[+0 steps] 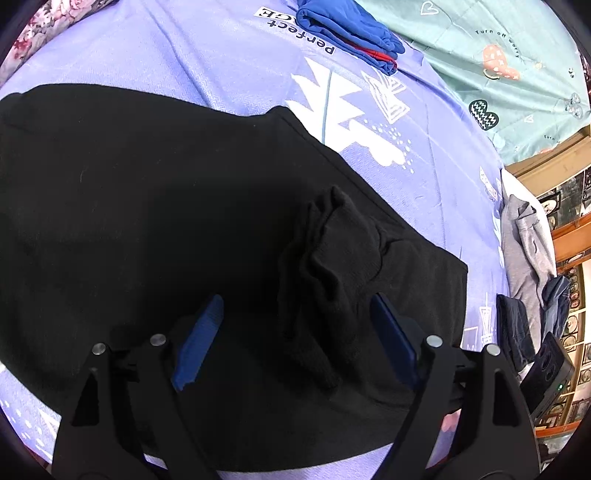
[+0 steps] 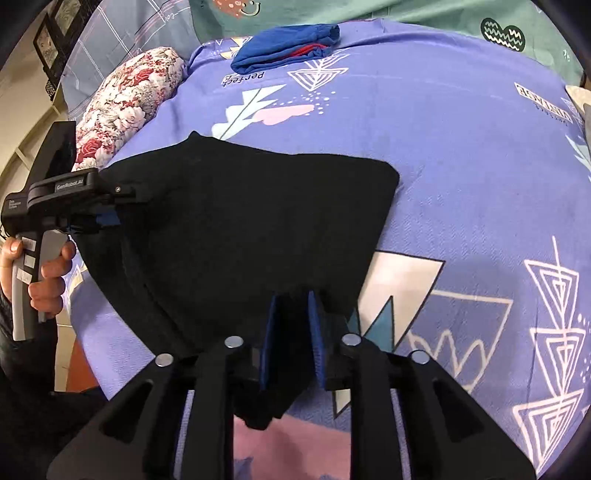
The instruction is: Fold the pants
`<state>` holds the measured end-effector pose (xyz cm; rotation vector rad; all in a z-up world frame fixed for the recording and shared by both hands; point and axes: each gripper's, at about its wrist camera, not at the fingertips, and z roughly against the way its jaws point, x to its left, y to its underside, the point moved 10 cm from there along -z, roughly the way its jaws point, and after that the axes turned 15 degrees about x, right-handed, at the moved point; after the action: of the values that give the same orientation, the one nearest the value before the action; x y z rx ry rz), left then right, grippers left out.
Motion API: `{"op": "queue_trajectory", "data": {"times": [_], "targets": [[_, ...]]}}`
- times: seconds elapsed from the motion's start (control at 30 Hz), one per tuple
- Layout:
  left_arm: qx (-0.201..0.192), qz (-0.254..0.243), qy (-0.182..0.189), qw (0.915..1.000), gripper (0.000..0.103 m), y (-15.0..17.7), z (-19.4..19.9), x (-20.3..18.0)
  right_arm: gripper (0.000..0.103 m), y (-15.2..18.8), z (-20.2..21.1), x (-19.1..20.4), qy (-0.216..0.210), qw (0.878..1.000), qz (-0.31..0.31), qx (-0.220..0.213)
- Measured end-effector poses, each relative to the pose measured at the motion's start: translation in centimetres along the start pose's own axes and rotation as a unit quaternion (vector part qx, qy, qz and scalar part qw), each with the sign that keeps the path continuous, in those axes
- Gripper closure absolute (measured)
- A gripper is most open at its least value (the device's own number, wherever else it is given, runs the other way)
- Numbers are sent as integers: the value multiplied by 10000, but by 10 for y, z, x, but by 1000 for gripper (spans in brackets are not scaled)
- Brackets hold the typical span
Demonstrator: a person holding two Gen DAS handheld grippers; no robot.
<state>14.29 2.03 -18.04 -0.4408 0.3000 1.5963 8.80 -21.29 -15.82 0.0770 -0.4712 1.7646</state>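
Black pants [image 2: 240, 221] lay partly folded on bed [image 2: 461, 166]; right gripper [image 2: 293, 343] jaws pinched the hem, left gripper [image 1: 295, 343] jaws open; further folds judged remaining.

Folded blue garment [image 1: 354, 31], floral pillow [image 2: 125, 99]

A home bedroom: a bed under a lilac printed cotton sheet [image 2: 461, 155], a rose-patterned floral bolster pillow [image 2: 125, 107] and framed pictures [image 1: 574, 321] on the wall.
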Motion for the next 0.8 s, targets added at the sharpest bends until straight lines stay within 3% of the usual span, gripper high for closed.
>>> {"op": "queue_trajectory", "data": {"times": [0.1,0.23,0.4,0.47,0.53,0.63,0.8], "targets": [[19,-112,207,9997,20,4,9,-8,78,3,16,9,-216,9996,3,-173],[-78,-78,71,9999,17,4,11,3,68,25,3,18,-203,9996,175,12],[1,-123,-58,9999,17,9,6,6,65,22,16,21,-346,9991,34,-227],[66,-198,69,9998,17,11,10,4,64,19,24,25,-426,9984,40,-375],[-98,-134,116,9998,17,10,22,10,57,17,26,28,-462,9979,43,-454],[-156,68,-131,9998,16,10,23,24,55,20,5,23,-332,9993,-47,-170],[-94,-55,-25,9999,16,17,29,28,52,14,14,28,-421,9984,-42,-368]]}}
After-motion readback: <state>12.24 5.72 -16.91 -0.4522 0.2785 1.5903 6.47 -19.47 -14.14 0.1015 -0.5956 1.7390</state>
